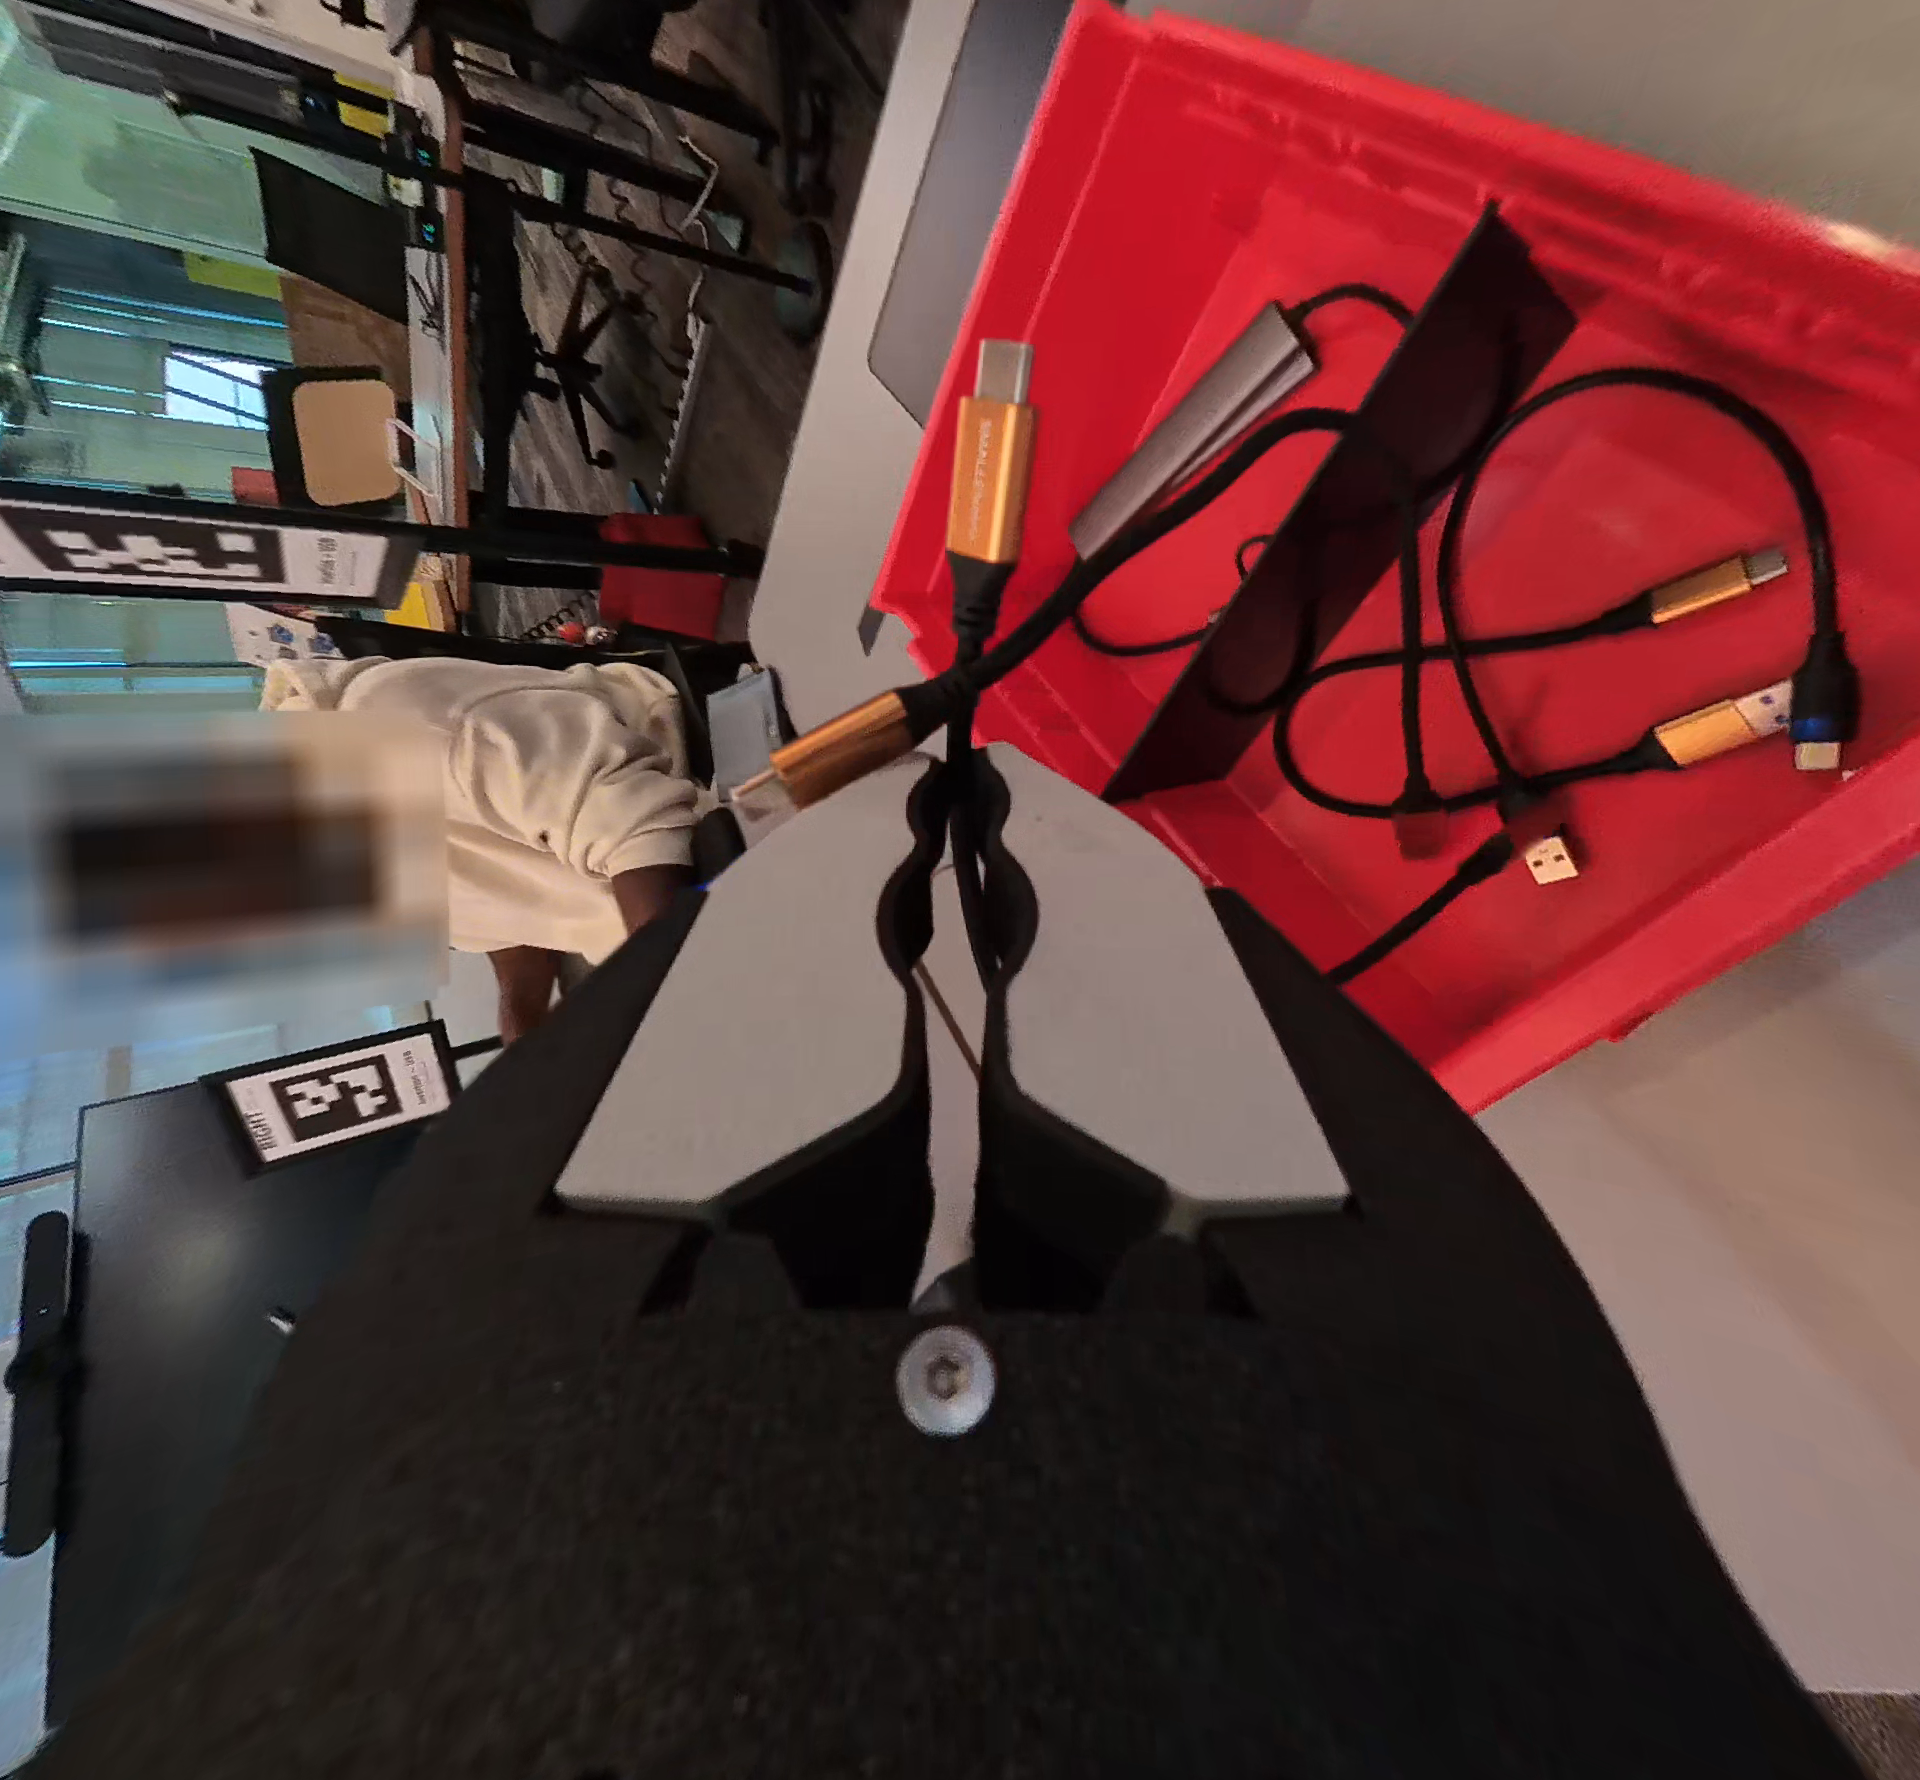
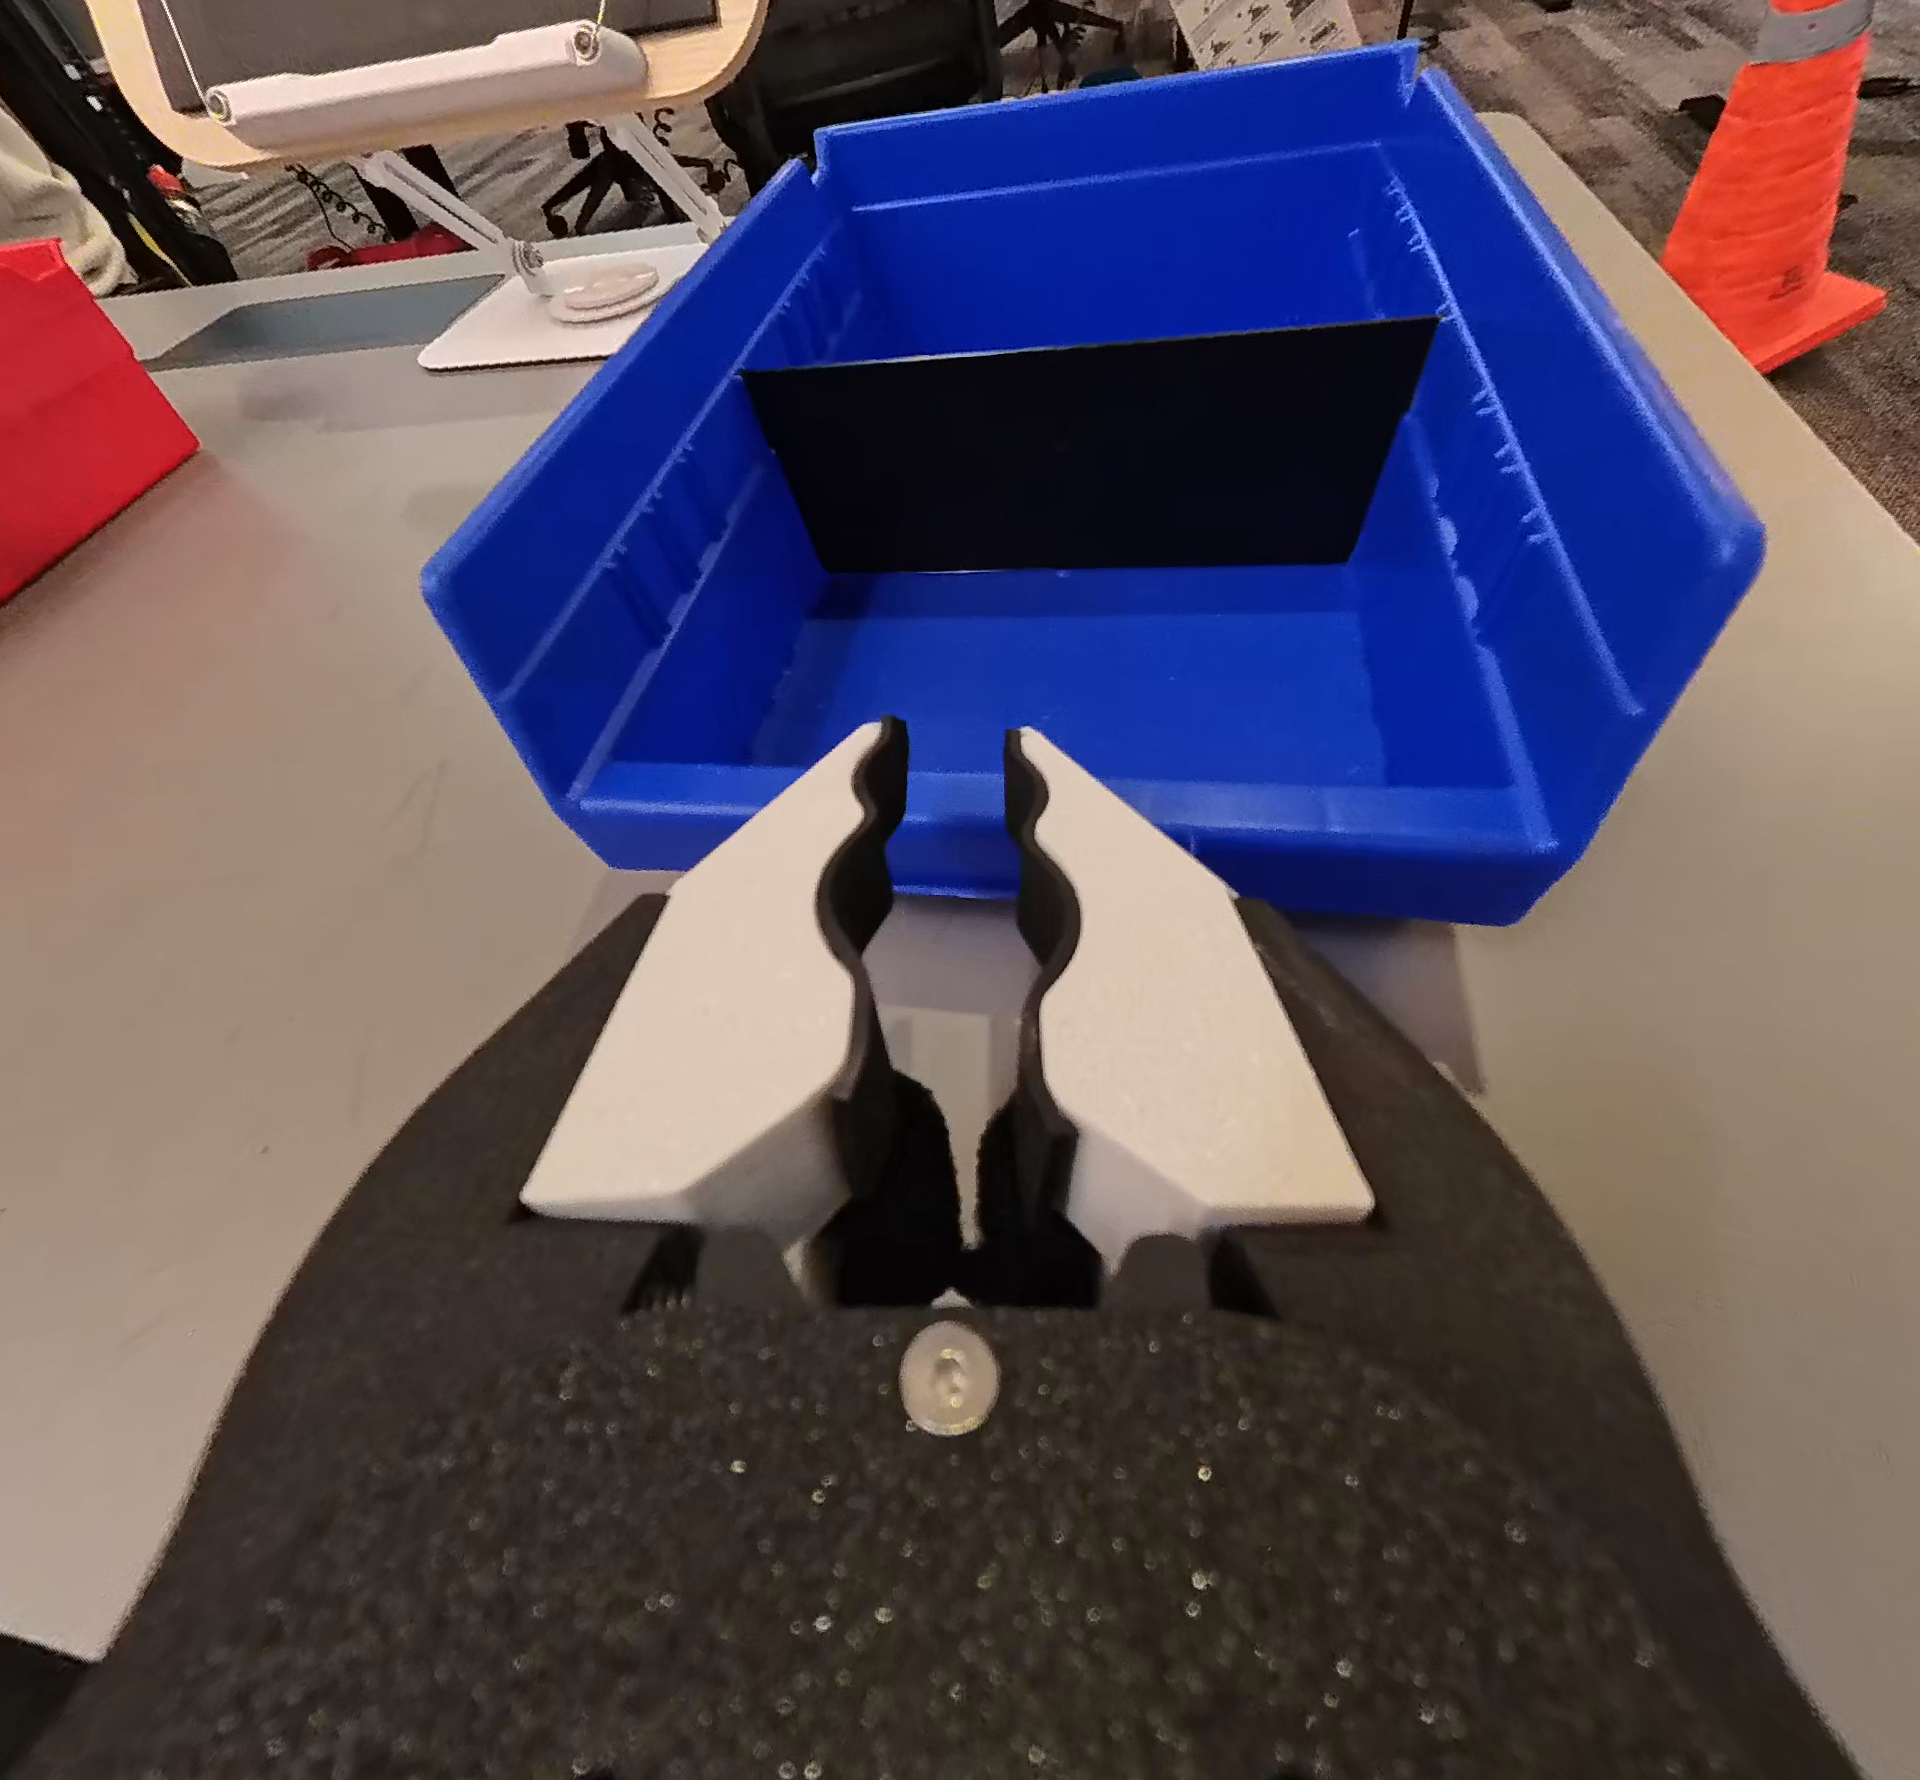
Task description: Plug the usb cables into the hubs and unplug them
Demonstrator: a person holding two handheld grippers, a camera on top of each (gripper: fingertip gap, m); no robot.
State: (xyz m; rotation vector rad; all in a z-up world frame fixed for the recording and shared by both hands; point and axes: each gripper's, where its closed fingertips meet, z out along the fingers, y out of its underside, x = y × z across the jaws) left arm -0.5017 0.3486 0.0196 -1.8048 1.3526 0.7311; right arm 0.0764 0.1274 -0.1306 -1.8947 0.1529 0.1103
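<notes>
Two braided black cables (image 1: pixel 971 691) are pinched between the closed jaws of the left gripper (image 1: pixel 958 774), their orange plugs (image 1: pixel 992 483) sticking out past the tips, held above the surface (image 1: pixel 1662 1263). Just beyond, a red bin (image 1: pixel 1195 172) holds a grey hub (image 1: pixel 1195 442) on one side of a black divider (image 1: pixel 1351 504) and more cables (image 1: pixel 1455 650) on the other. The right gripper (image 2: pixel 956 743) has its jaws apart, holding nothing, before a blue bin (image 2: pixel 644 525).
</notes>
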